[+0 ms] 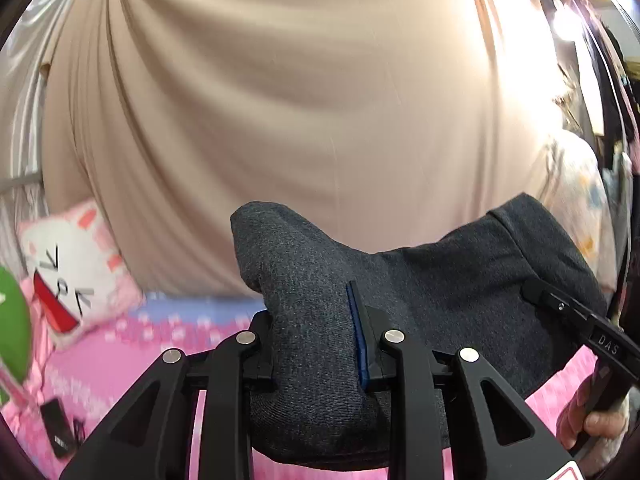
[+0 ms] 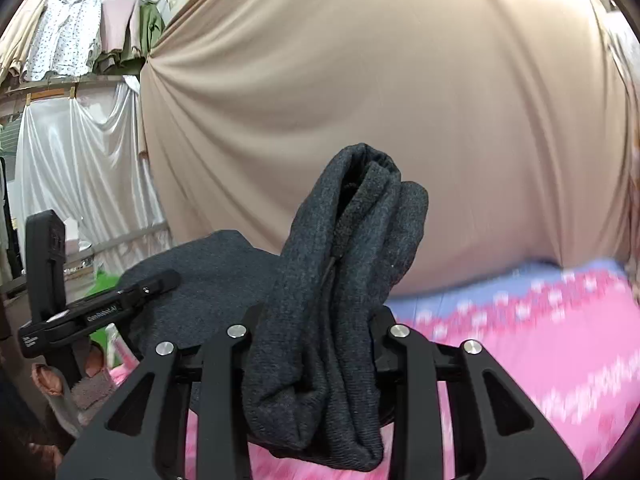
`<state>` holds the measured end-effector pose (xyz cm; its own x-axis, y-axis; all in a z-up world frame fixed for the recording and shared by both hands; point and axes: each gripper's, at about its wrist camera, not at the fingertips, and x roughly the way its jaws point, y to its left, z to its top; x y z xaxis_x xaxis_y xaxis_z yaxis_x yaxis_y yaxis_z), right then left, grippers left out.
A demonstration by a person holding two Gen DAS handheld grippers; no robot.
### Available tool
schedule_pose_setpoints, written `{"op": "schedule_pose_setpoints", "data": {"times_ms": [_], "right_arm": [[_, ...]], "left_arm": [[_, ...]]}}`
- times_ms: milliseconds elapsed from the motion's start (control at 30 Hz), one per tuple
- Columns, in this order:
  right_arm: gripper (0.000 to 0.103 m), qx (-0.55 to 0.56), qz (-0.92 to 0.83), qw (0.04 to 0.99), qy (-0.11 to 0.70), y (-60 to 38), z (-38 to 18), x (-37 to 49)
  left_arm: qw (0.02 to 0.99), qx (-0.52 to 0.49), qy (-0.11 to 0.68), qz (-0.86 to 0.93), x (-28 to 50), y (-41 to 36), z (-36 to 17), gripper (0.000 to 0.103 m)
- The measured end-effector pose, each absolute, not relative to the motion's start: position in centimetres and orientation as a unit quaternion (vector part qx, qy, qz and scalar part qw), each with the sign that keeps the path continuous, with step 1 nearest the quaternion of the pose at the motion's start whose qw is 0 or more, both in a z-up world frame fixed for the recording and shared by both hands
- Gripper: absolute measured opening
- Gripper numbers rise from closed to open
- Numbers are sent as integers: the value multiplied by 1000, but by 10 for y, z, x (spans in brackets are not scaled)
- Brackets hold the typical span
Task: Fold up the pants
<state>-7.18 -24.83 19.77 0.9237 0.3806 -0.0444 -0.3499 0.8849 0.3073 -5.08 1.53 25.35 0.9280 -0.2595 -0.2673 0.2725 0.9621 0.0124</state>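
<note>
The dark grey knit pants (image 1: pixel 452 292) hang stretched between my two grippers above the pink bedspread (image 1: pixel 132 344). My left gripper (image 1: pixel 316 320) is shut on a bunched edge of the pants; its blue pad (image 1: pixel 356 340) presses the cloth. My right gripper (image 2: pixel 316 320) is shut on a thick rolled bunch of the pants (image 2: pixel 352 256). The right gripper also shows at the right of the left wrist view (image 1: pixel 580 320). The left gripper also shows at the left of the right wrist view (image 2: pixel 120 300).
A beige curtain (image 1: pixel 280 100) hangs close behind the bed. A white and pink cat pillow (image 1: pixel 72 264) lies at the left. A black device (image 1: pixel 58 428) lies on the bedspread. Hung clothes (image 2: pixel 80 40) and a white sheet (image 2: pixel 80 168) are at the left.
</note>
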Motion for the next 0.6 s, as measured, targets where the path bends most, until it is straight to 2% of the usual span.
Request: {"op": "schedule_pose_setpoints", "data": {"times_ms": [133, 300, 467, 600], "right_arm": [[30, 164, 192, 967, 34, -262, 205, -26], [31, 205, 197, 957, 55, -282, 184, 45], [31, 224, 172, 951, 123, -295, 135, 123], [33, 235, 126, 933, 242, -302, 44, 192]], "left_arm": [[985, 23, 113, -129, -8, 13, 262, 25], [984, 16, 127, -126, 62, 11, 243, 27], [970, 4, 213, -121, 155, -1, 178, 28], [949, -2, 299, -100, 224, -6, 95, 34]]}}
